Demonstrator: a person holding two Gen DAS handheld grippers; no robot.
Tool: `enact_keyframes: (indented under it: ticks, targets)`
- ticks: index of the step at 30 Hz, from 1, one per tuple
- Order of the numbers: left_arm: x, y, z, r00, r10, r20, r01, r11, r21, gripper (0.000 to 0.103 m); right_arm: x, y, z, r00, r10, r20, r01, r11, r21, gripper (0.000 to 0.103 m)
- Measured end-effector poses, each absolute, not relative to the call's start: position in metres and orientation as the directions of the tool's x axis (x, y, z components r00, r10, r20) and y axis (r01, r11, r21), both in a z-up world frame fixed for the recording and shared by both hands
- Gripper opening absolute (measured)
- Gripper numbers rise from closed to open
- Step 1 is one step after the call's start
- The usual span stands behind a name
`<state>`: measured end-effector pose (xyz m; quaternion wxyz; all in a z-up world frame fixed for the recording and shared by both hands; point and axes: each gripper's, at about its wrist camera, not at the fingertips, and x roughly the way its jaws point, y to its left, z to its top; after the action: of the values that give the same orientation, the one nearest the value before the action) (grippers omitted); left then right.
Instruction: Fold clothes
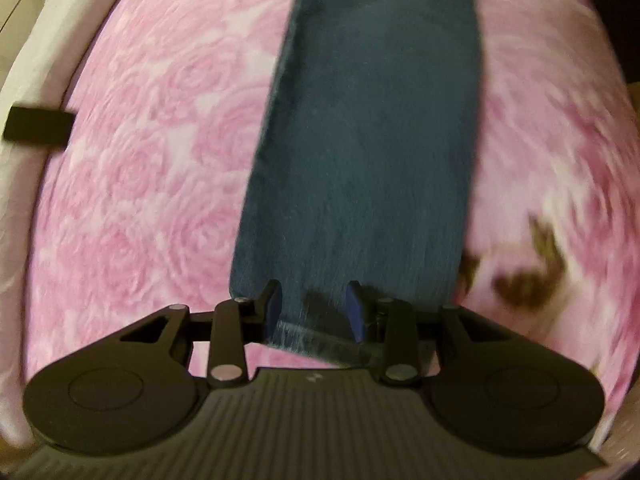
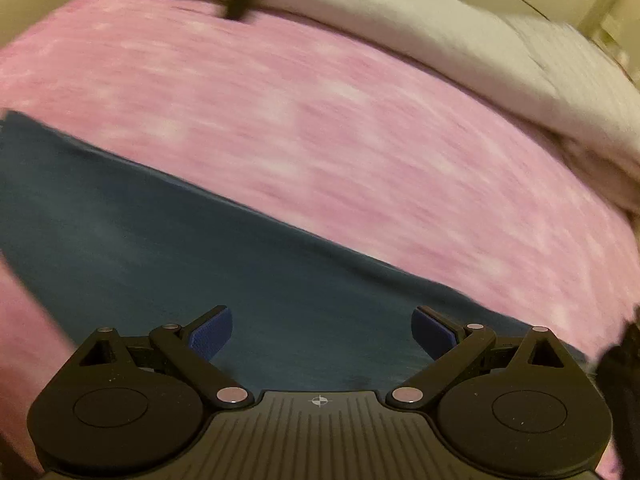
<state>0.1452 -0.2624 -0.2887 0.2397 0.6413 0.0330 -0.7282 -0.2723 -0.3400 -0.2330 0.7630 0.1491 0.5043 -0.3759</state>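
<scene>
A bed is covered by a pink rose-patterned blanket (image 1: 140, 168), which fills most of both views. Along its left edge in the left wrist view a white mattress border (image 1: 36, 60) is seen, crossed by a short black strap (image 1: 38, 128). A long strip of dark blue jeans (image 1: 360, 152) is laid down the middle of the blanket, running away from the camera, with bare pink fabric to either side. At the right of that view a blurred brown patch (image 1: 528, 276) is seen on the blanket; what it is cannot be told.

The left hand-held gripper (image 1: 314, 312) is set at the near hem of the jeans, its blue pads narrowly spaced with the denim edge between them; whether the cloth is actually pinched cannot be told.

In the right wrist view, much blurred, the jeans (image 2: 160, 248) are seen crossing diagonally from the left edge to the lower right, with a wide band of blanket (image 2: 320, 120) beyond them up to the white border (image 2: 400, 32). The right hand-held gripper (image 2: 322, 334) is held wide apart above the denim, nothing between its pads.
</scene>
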Motion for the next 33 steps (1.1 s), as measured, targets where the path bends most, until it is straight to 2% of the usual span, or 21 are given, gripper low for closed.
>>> enact_keyframes:
  ticks: [4,6,9,15,20,22,25,29,33]
  targets:
    - [0.190,-0.274,-0.299,-0.183,-0.303,-0.935,0.347,-0.910,0.227,0.030,-0.158,-0.264,-0.229,0.290,-0.372,-0.882,0.702,0.709,-0.068,0.099]
    - [0.200,-0.284,-0.306,-0.211,-0.277,-0.937,0.356,-0.915,0.191,0.030,-0.115,-0.241,-0.231,0.327,-0.341,-0.881,0.694,0.720,-0.021,0.099]
    - [0.201,-0.284,-0.305,-0.234,-0.258,-0.937,0.279,-0.941,0.190,0.029,-0.066,-0.219,-0.238,0.381,-0.310,-0.871,0.695,0.717,0.048,0.099]
    - [0.215,-0.296,-0.277,-0.325,-0.312,-0.893,0.313,-0.926,0.209,0.029,-0.011,-0.210,-0.254,0.531,-0.266,-0.805,0.725,0.634,0.269,0.099]
    - [0.216,-0.313,-0.309,-0.268,-0.256,-0.929,0.274,-0.945,0.182,0.031,0.003,-0.212,-0.302,0.524,-0.232,-0.820,0.786,0.503,0.360,0.099]
    - [0.220,-0.318,-0.311,-0.277,-0.247,-0.929,0.279,-0.945,0.168,0.038,-0.001,-0.211,-0.318,0.474,-0.219,-0.853,0.815,0.476,0.331,0.099]
    - [0.226,-0.322,-0.306,-0.290,-0.259,-0.921,0.293,-0.941,0.172,0.039,0.003,-0.190,-0.308,0.428,-0.285,-0.858,0.799,0.563,0.211,0.099]
    - [0.243,-0.301,-0.293,-0.320,-0.334,-0.886,0.204,-0.938,0.280,0.039,0.031,-0.147,-0.291,0.395,-0.398,-0.828,0.695,0.719,-0.014,0.099]
    - [0.260,-0.272,-0.290,-0.357,-0.379,-0.854,0.066,-0.922,0.382,0.038,0.075,-0.111,-0.307,0.363,-0.488,-0.793,0.560,0.795,-0.233,0.098]
